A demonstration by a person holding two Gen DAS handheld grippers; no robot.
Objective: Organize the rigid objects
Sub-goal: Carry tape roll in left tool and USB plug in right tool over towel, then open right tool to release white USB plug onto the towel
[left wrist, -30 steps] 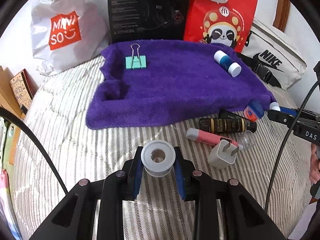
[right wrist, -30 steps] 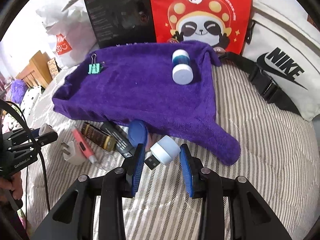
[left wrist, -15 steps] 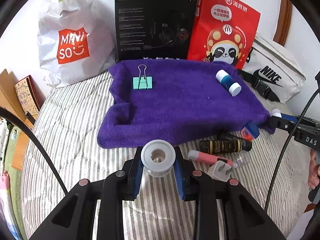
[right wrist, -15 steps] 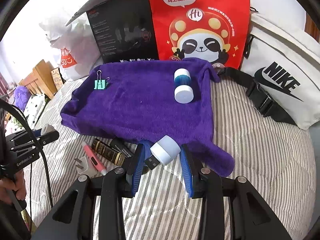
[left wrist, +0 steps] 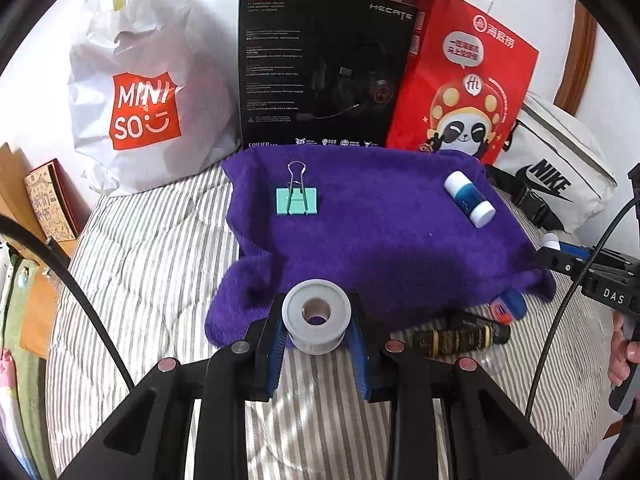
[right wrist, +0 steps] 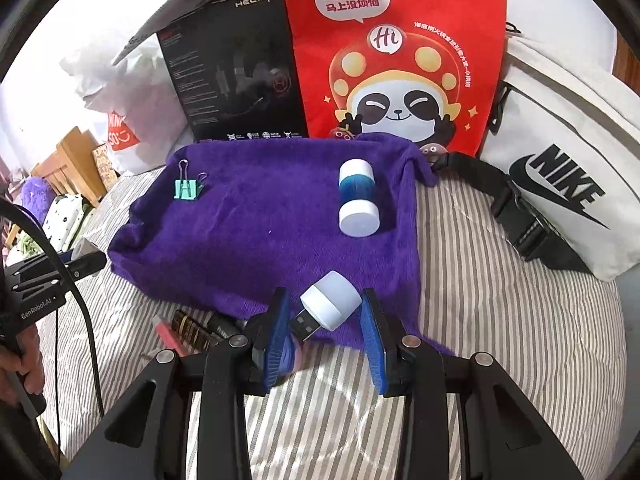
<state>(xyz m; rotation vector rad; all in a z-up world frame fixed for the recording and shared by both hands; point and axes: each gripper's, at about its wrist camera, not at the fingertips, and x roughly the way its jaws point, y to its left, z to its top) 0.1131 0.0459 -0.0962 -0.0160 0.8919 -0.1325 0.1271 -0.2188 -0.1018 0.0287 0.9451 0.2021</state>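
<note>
Progress of the sorting, both wrist views. The striped bed [left wrist: 152, 248] carries a purple towel [left wrist: 380, 240] that appears to serve as the collecting area; behind it stand a white bag [left wrist: 136, 92], a black box [left wrist: 320, 68], a red bag [left wrist: 460, 80] and a white pouch [left wrist: 560, 160]. Two items already lie on the towel, well apart: a green clip [left wrist: 297, 200] near its far left corner and a blue-and-white tube [left wrist: 469, 198] near its far right side. Two more are in transit. The left gripper [left wrist: 316, 336] pinches a grey tape roll [left wrist: 317, 316] between its blue pads, held above the near edge of the towel. The right gripper [right wrist: 325, 326] holds a small white USB light [right wrist: 326, 310] crosswise between its pads, plug end toward the left pad, also over the near edge of the towel; whether the right pad touches it cannot be told. Left unsorted on the bare bed, just beside the towel's near edge, is a cluster: a black-and-gold tube [left wrist: 460, 336], a blue-and-orange capped item [left wrist: 508, 306], a pink item [right wrist: 166, 334], and a clear piece partly hidden by the left gripper. By this reading the task stands roughly at its midpoint: two placed, two carried, at least four waiting.
</note>
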